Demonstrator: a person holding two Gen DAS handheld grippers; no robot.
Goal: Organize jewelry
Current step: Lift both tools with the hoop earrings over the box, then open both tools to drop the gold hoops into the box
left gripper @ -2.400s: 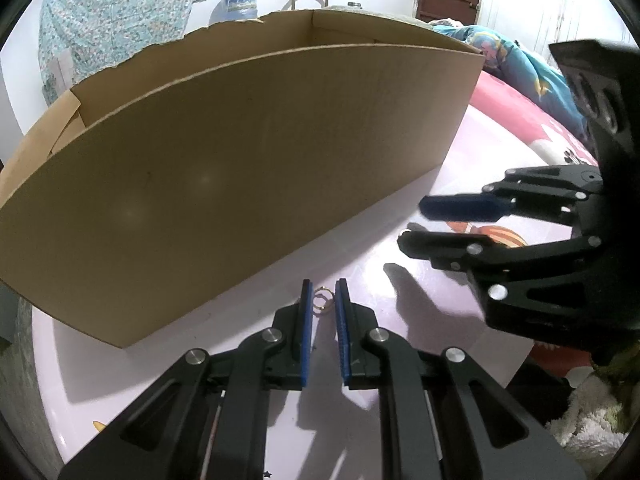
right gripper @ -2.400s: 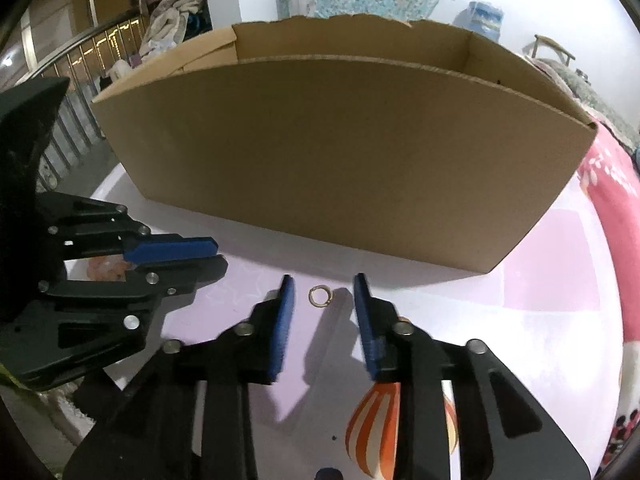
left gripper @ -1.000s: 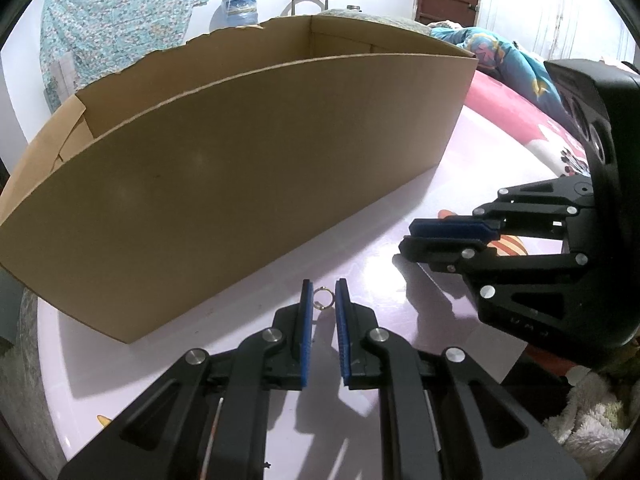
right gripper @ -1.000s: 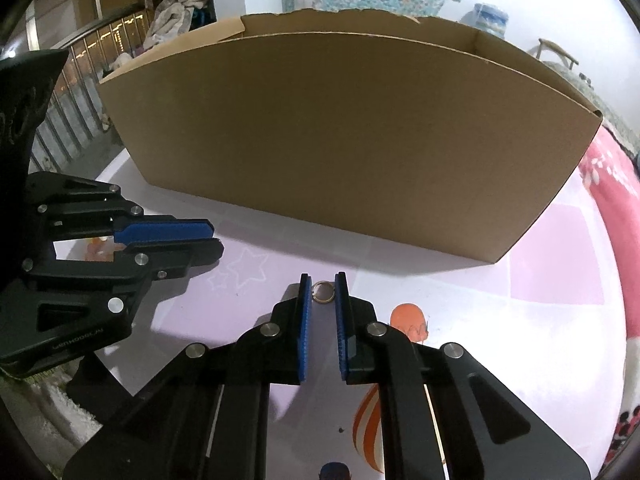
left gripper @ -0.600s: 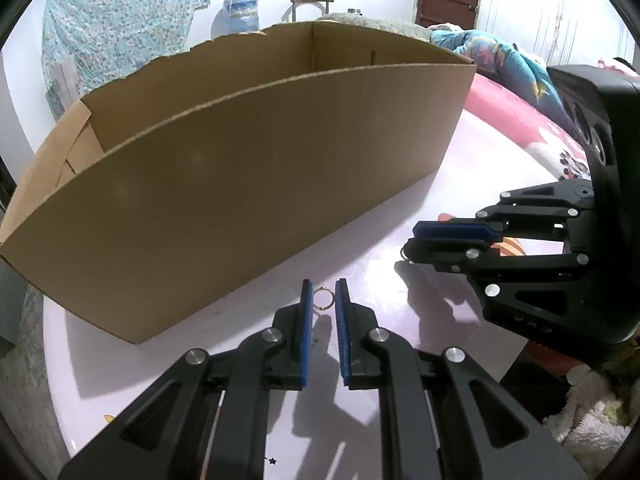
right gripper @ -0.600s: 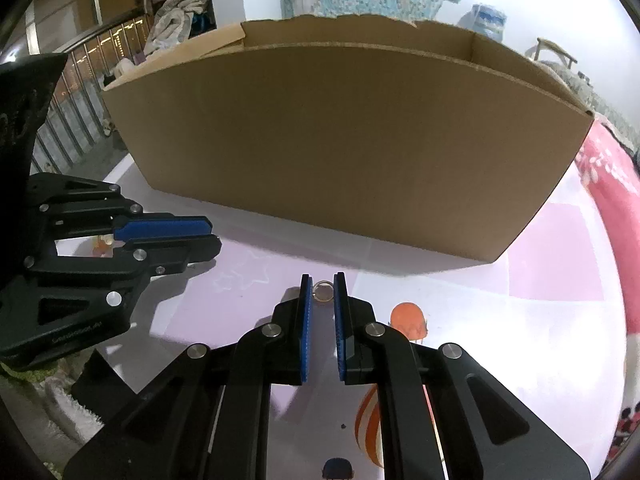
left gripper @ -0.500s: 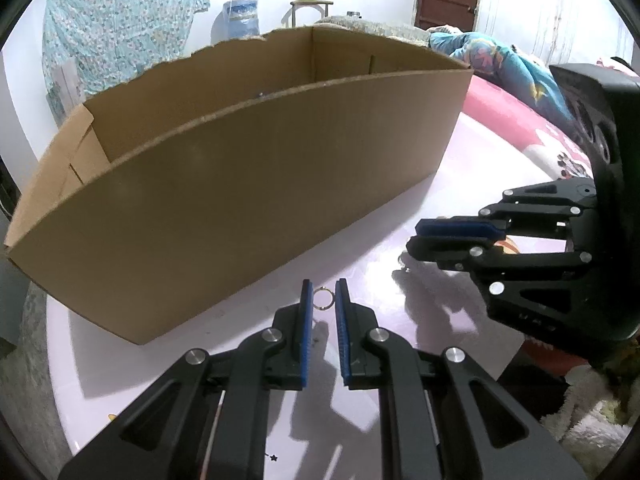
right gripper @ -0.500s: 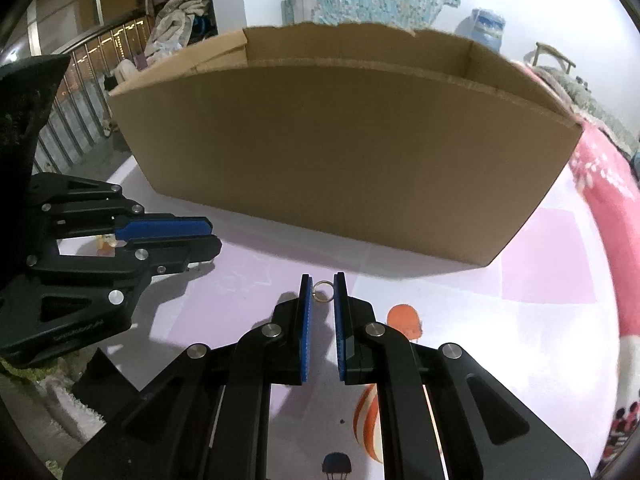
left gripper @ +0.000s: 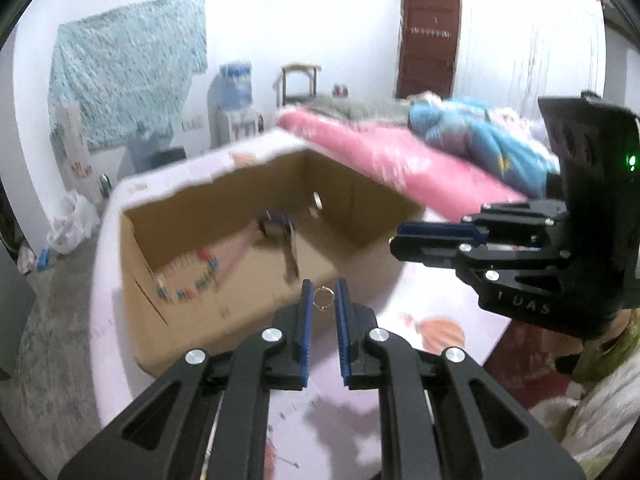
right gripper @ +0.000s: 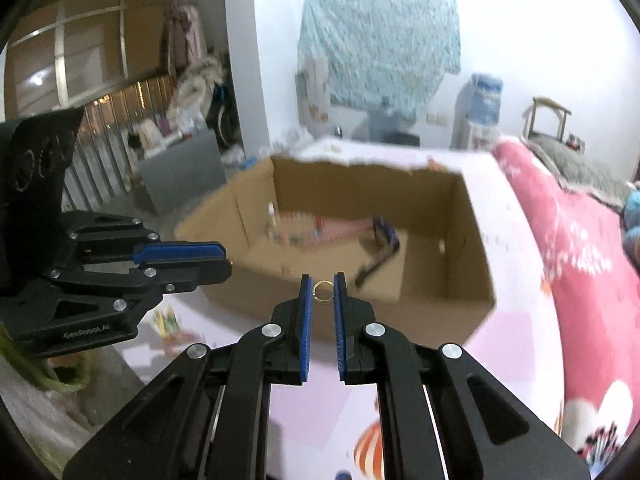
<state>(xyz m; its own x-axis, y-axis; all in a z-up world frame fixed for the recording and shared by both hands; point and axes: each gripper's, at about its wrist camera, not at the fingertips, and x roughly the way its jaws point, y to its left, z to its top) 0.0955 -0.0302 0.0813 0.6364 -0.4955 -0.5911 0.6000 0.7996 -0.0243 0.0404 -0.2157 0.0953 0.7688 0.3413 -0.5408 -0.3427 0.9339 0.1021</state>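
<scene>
"What colour was the box (left gripper: 224, 312)?"

"Brown. The little ring (left gripper: 322, 297) was gold."

"And the gripper pads (right gripper: 305, 328)?"

"Blue, on black arms. The blanket (right gripper: 580, 280), right side, was pink with white bits. The tablecloth (right gripper: 508, 336) was light pink."

You have two small gold rings in play. One thin gold ring (left gripper: 322, 297) stands upright, pinched at its sides between blue pads, its open loop facing you. The second gold ring (right gripper: 322, 291) sits the same way in the other pair of pads. Both hang in front of the open cardboard box (left gripper: 224, 292), level with its near wall. Inside the box, blurred items lie on the floor.
</scene>
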